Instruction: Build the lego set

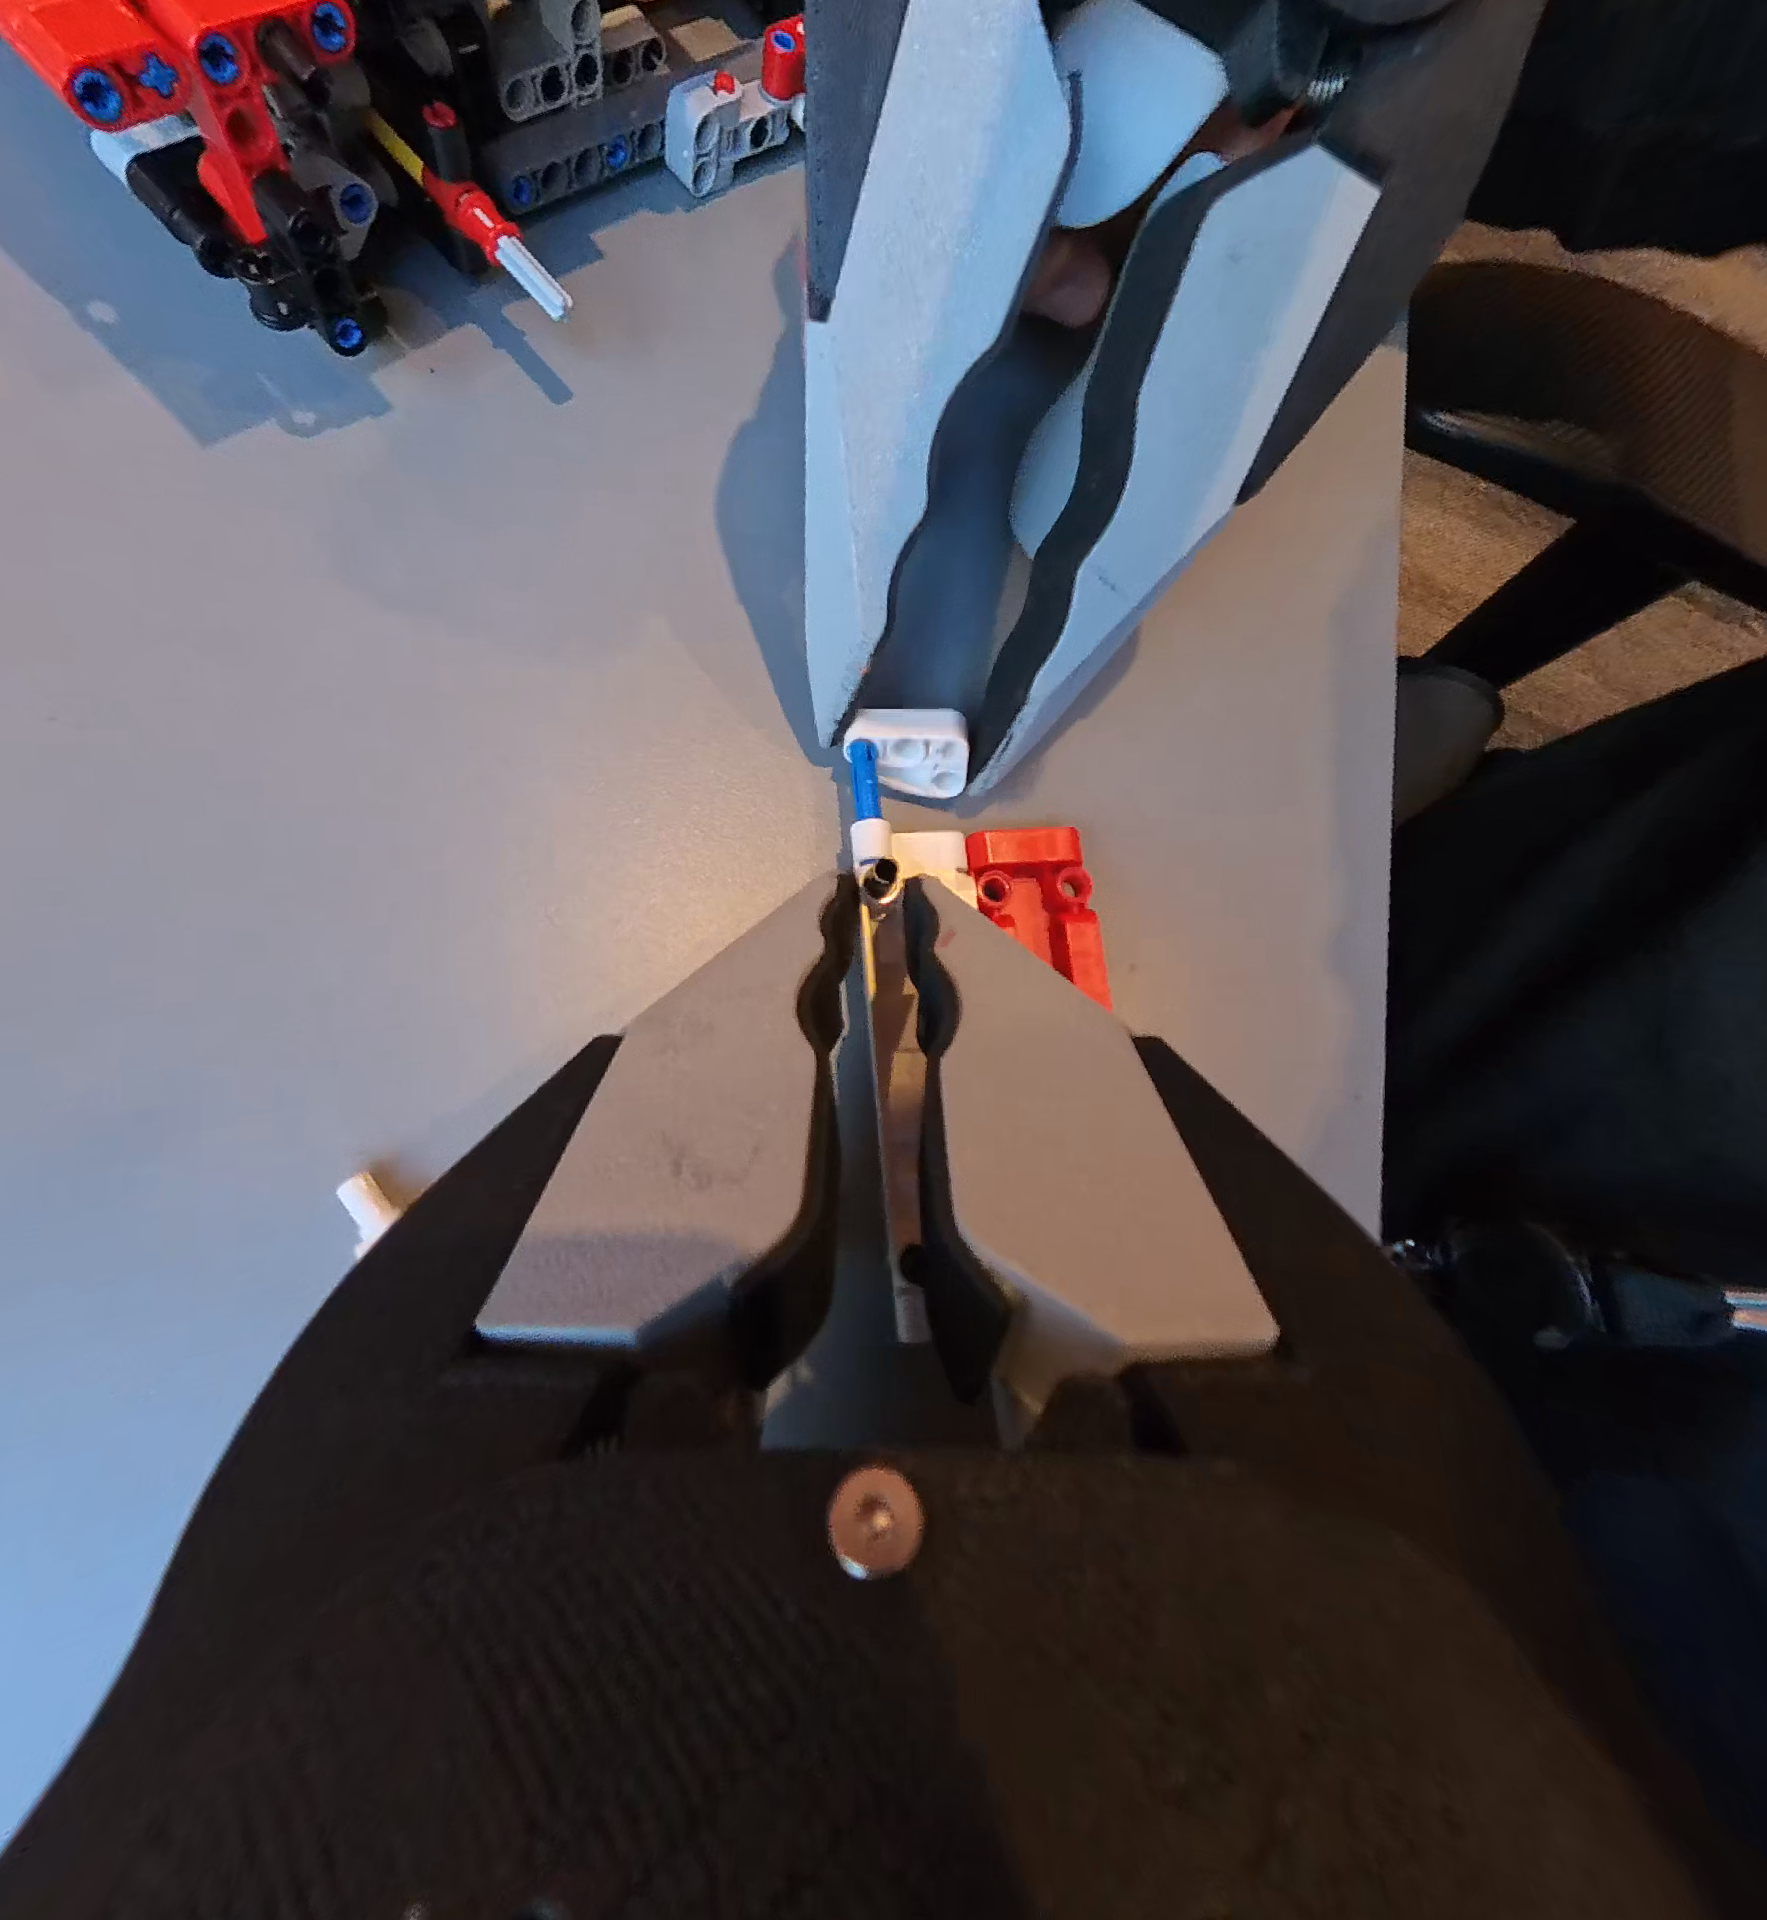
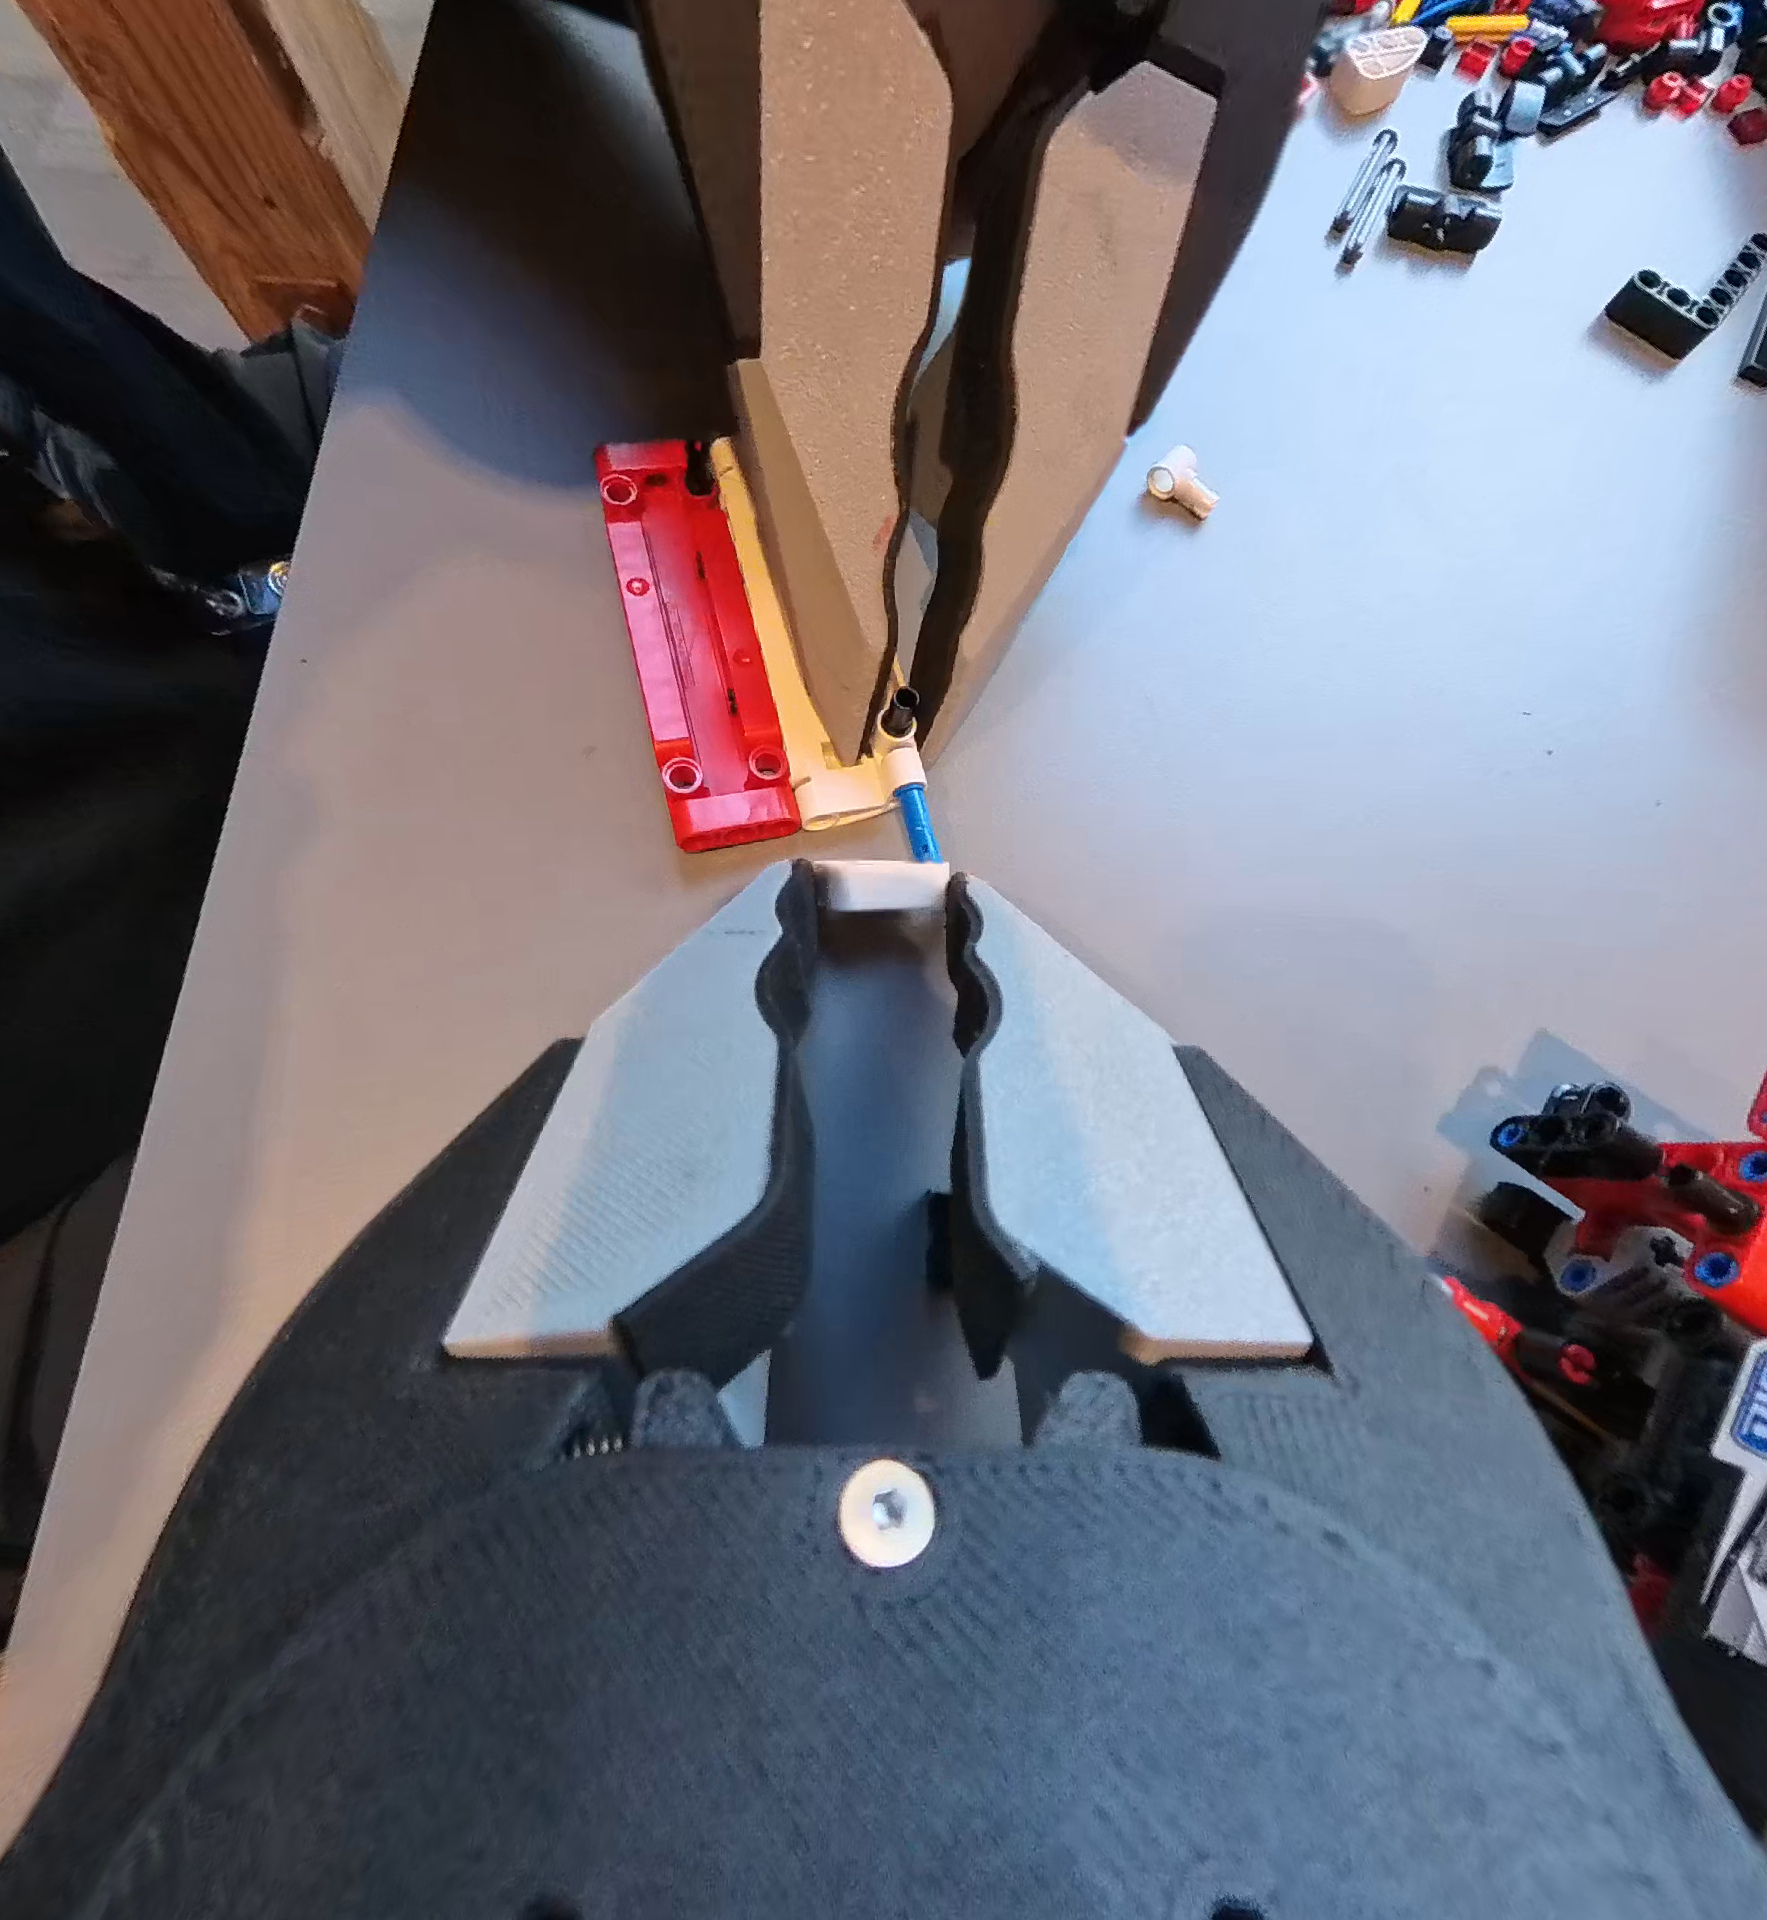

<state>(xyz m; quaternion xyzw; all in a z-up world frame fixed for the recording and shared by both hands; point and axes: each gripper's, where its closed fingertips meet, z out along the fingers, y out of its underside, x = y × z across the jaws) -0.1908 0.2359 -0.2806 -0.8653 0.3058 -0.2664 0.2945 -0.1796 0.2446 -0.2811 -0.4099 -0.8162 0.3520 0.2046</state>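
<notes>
My left gripper (image 1: 879, 894) is shut on a small white connector (image 1: 874, 844) with a black pin (image 1: 881, 878). A blue axle (image 1: 863, 784) sticks out of the connector. My right gripper (image 1: 905, 750) comes in from the top, shut on a small white beam (image 1: 910, 750), and the axle's far end meets that beam's end hole. In the right wrist view my right gripper (image 2: 881, 883) holds the white beam (image 2: 879, 883). Ahead are the blue axle (image 2: 915, 816), the connector (image 2: 902, 774) and the left gripper (image 2: 894, 727). A red panel (image 2: 692, 644) and a white panel (image 2: 775, 644) lie side by side under it.
A part-built red and black model (image 1: 266, 156) stands at the far left, also in the right wrist view (image 2: 1689, 1247). A loose white connector (image 2: 1182, 483), a black angled beam (image 2: 1689, 296) and a pile of parts (image 2: 1585, 62) lie behind. The table edge (image 1: 1396, 727) is close. The tips of both grippers are at nearly the same place.
</notes>
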